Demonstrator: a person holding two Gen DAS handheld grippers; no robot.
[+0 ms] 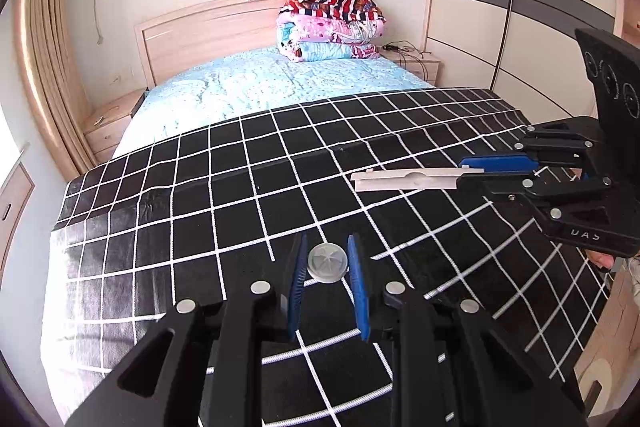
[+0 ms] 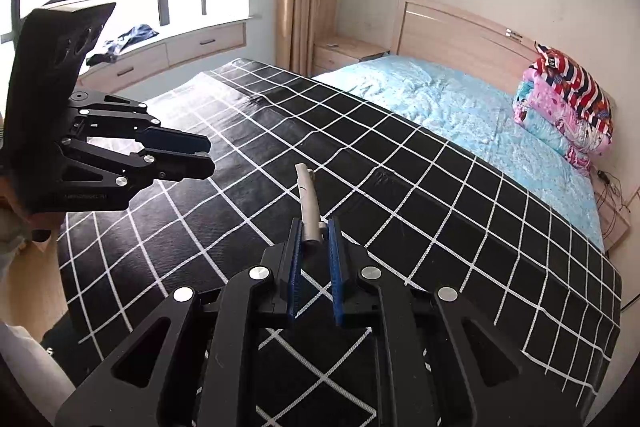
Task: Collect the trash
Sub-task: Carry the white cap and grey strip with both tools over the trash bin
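My left claw [image 1: 327, 261] grips a round translucent cap [image 1: 327, 262] between its blue pads, held above the black grid-patterned sheet [image 1: 240, 195] on the bed. My right claw [image 2: 313, 231] is clamped on one end of a long pale strip [image 2: 309, 201], also held over that sheet.

A bed [image 1: 248, 91] carries a black cloth with a white grid [image 1: 240, 187] across its foot half, over a pale blue sheet [image 2: 460, 107]. Folded quilts [image 1: 330, 25] are stacked at the headboard end, near the right corner.
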